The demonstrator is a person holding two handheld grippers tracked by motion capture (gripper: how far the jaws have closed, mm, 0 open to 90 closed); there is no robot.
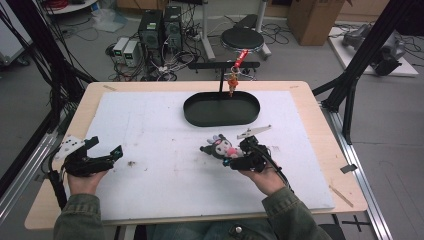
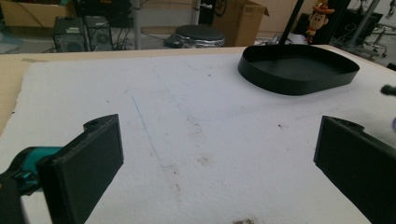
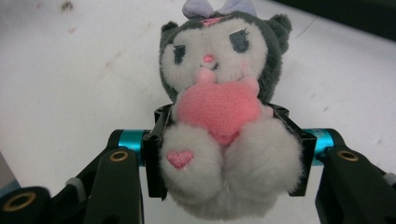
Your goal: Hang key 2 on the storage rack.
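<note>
A small plush toy (image 1: 220,146) with a grey-black head, a white face, a lilac bow and a pink heart on its chest sits between the jaws of my right gripper (image 1: 234,154), right of the mat's middle. In the right gripper view the toy (image 3: 219,107) faces the camera, and both black pads press on its white lower body, so my right gripper (image 3: 229,154) is shut on it. Resting near the table's left edge, my left gripper (image 1: 106,146) stands open. Only bare white mat lies between the jaws of the left gripper (image 2: 219,158).
A white foam mat (image 1: 150,130) covers most of the wooden table. A black oval tray (image 1: 221,122) lies at the back centre, and behind it a black stand holds a small hanging figure (image 1: 233,80). The left gripper view has the tray (image 2: 299,86) at upper right.
</note>
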